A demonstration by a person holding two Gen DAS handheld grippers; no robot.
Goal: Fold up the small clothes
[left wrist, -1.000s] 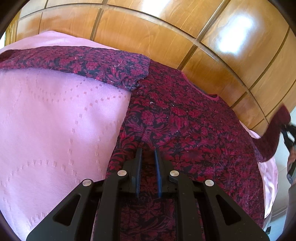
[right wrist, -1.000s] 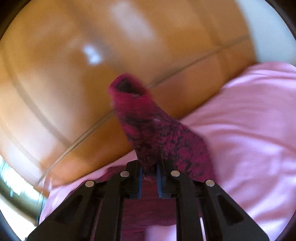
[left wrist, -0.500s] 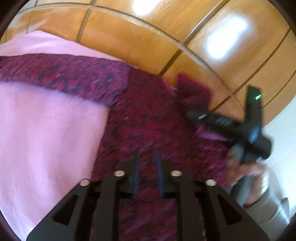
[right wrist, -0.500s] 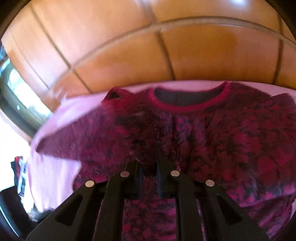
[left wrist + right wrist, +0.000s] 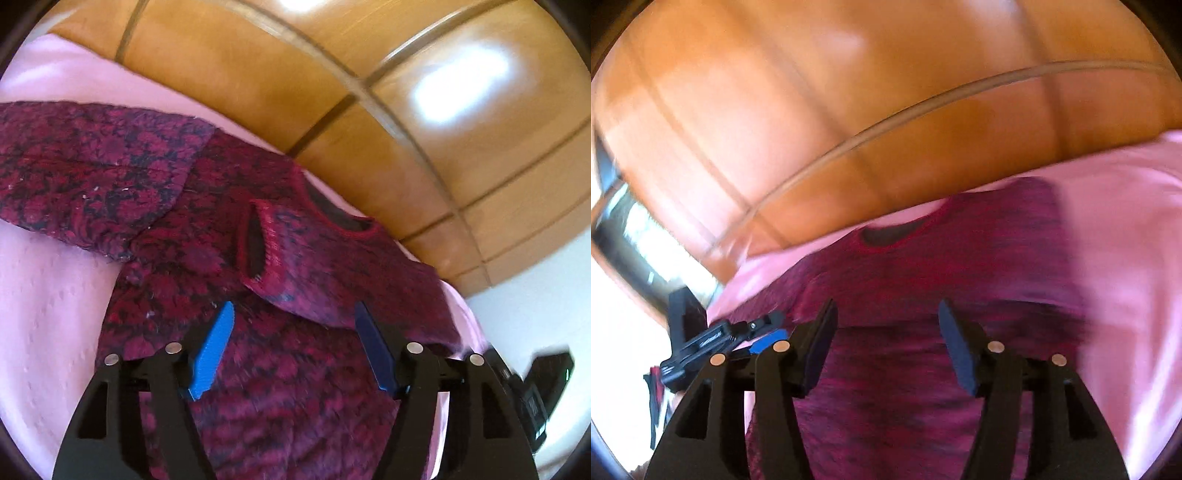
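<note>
Left wrist view: sweater lies flat on the pink bedspread, neck toward the wooden headboard.
Right sleeve: folded across the chest, cuff open and facing me.
Left sleeve: stretched out to the side, not folded yet.
Left tongs: jaws opening, nothing between them, I see only knit below.
Right tongs: jaws opening too, empty, hovering over the body of the sweater; that view is blurred.
Step, my read: one sleeve done, other sleeve next, then the body.
Risk 1: folded sleeve is thick loose knit, it could slide off the chest if I drag the tongs across it.
Risk 2: bedspread is slick and soft, so a deep pinch may catch it along with the sweater.
Risk 3: both tongs sit close together, they could collide.
</note>
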